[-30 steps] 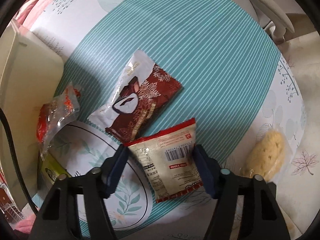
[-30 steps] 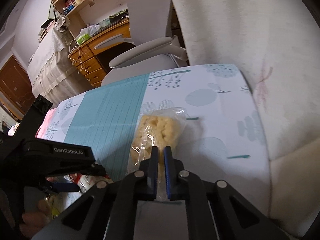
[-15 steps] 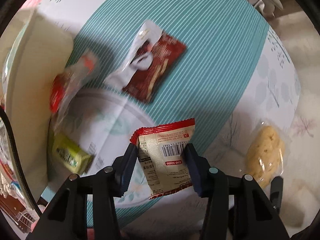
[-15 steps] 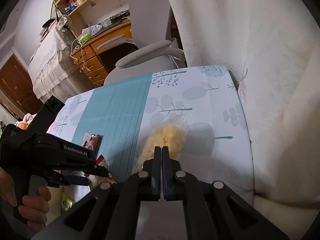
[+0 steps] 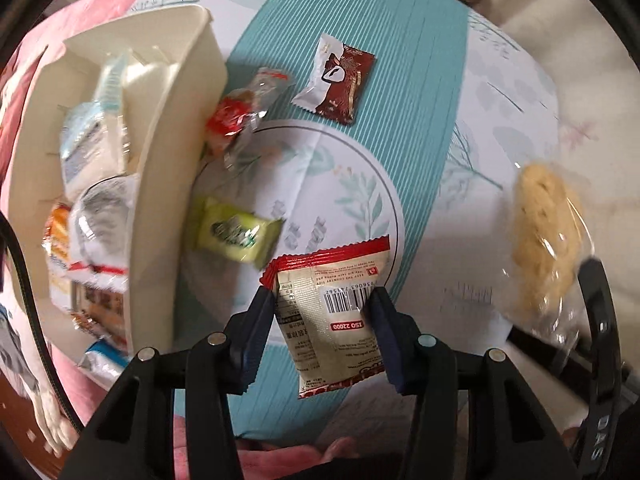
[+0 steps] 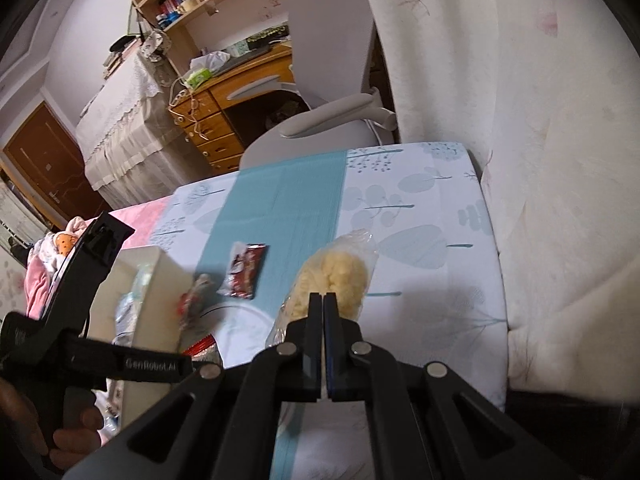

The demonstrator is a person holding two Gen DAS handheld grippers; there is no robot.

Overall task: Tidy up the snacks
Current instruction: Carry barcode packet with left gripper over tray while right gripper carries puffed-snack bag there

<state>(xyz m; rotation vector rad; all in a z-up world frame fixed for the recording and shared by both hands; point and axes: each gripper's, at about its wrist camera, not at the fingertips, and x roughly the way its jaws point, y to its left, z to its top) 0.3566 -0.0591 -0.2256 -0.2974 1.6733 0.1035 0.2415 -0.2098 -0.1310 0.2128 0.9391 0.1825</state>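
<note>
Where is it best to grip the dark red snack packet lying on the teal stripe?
Probably from above, jaws across the narrow width of the dark red packet. It lies flat on the tablecloth, apart from the other snacks, so both long edges are free.

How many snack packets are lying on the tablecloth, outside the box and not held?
3: a dark red packet farthest, a red and clear packet beside the cream box, and a green packet. Others may be hidden.

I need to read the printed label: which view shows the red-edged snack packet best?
Left wrist view: the red-edged snack packet fills the centre, barcode side facing the camera. Right wrist view shows only a red sliver behind the other gripper.
</note>
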